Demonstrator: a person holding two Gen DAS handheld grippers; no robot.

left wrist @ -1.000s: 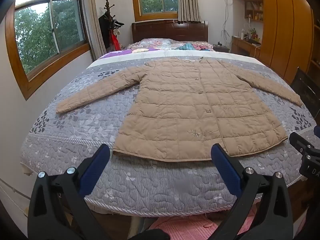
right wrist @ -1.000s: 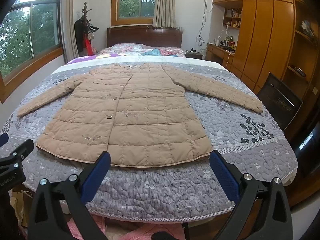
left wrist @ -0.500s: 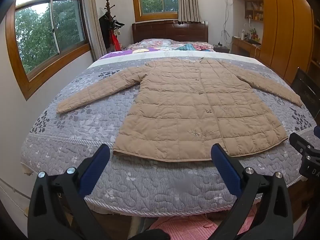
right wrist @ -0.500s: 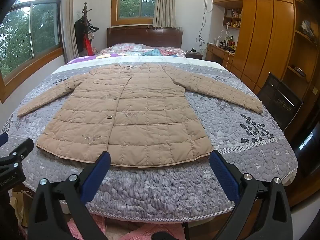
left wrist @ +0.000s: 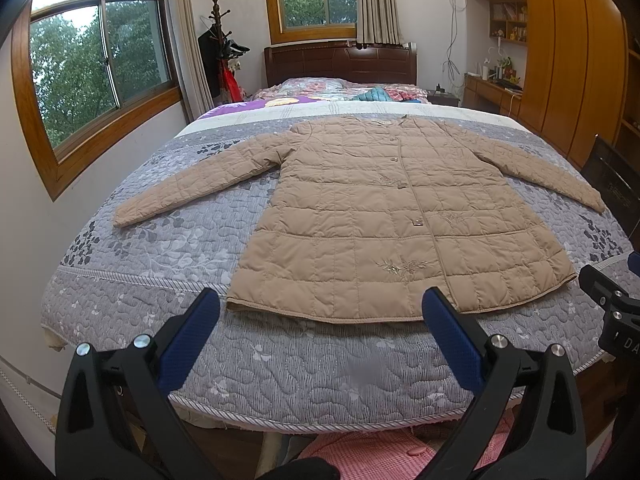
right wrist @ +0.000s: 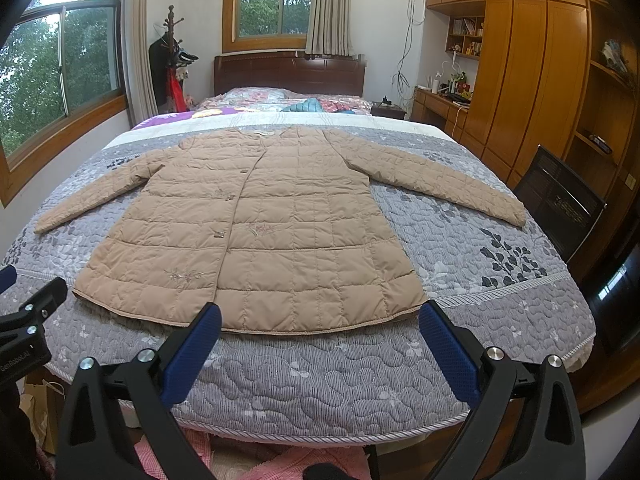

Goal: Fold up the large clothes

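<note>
Nothing of the folding is done yet, as far as the views show: the tan quilted coat (left wrist: 384, 216) lies flat and buttoned on the bed (left wrist: 160, 264), hem toward the foot edge, collar toward the headboard, both sleeves spread out toward the side edges. Left hand-held gripper (left wrist: 320, 320) and right hand-held gripper (right wrist: 320, 324) hover at the foot edge, jaws apart and empty. Sleeves and body remain to be folded.

coat (left wrist: 384, 216): tan, quilted squares | bedspread (left wrist: 168, 248): grey, leaf print | gripper pads (right wrist: 192, 352): blue | wardrobe (right wrist: 532, 80): orange-brown wood
</note>
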